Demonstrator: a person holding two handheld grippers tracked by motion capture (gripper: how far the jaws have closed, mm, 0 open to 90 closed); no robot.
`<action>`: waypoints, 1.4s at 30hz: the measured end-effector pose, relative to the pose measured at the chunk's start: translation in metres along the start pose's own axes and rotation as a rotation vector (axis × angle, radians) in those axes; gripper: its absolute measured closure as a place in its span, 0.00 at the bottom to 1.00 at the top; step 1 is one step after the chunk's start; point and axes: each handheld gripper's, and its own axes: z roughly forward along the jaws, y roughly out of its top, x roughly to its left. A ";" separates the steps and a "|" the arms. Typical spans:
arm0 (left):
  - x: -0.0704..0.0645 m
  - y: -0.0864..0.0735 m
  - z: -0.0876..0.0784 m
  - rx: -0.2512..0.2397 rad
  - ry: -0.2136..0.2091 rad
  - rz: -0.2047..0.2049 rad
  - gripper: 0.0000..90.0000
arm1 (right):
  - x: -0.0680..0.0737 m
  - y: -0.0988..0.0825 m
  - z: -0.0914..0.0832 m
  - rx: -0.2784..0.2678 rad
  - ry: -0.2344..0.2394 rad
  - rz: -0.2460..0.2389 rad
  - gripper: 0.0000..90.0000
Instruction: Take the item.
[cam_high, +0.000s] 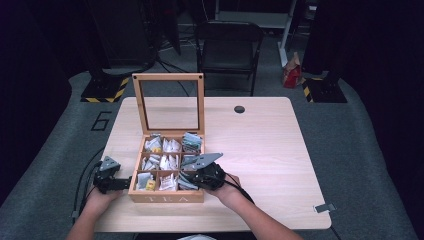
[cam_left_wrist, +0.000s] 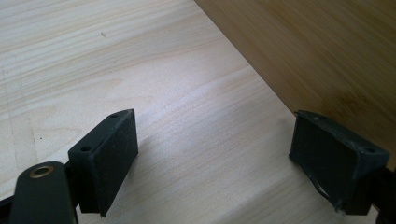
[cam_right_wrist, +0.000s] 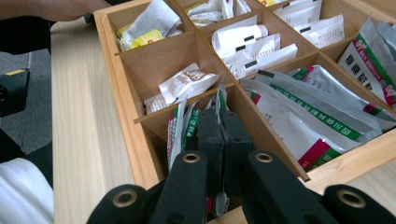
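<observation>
The right gripper (cam_right_wrist: 223, 122) reaches down into a corner compartment of the wooden tea box (cam_right_wrist: 126, 98), its two black jaws pressed together with a green-and-white sachet (cam_right_wrist: 189, 126) standing upright just beside and between them; the pads appear to pinch its edge. Beyond the divider, the next compartment holds a small white packet with red print (cam_right_wrist: 187, 84) lying tilted against the wall. To the right, large silver pouches with green and red stripes (cam_right_wrist: 303, 112) lie stacked at a slant. Farther compartments hold white sachets (cam_right_wrist: 247, 46) and a yellow-tagged tea bag (cam_right_wrist: 144, 28). The box rests on a pale wooden table (cam_right_wrist: 79, 130).
</observation>
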 end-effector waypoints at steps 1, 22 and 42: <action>0.000 0.000 0.000 0.000 0.000 0.000 0.16 | 0.000 0.001 -0.001 -0.005 0.004 -0.004 0.99; 0.000 0.000 0.000 0.001 0.000 0.000 0.16 | 0.005 0.031 -0.036 -0.067 0.017 -0.028 0.99; 0.000 0.000 -0.001 0.009 -0.004 0.000 0.16 | -0.004 0.043 -0.060 -0.094 0.032 -0.013 0.99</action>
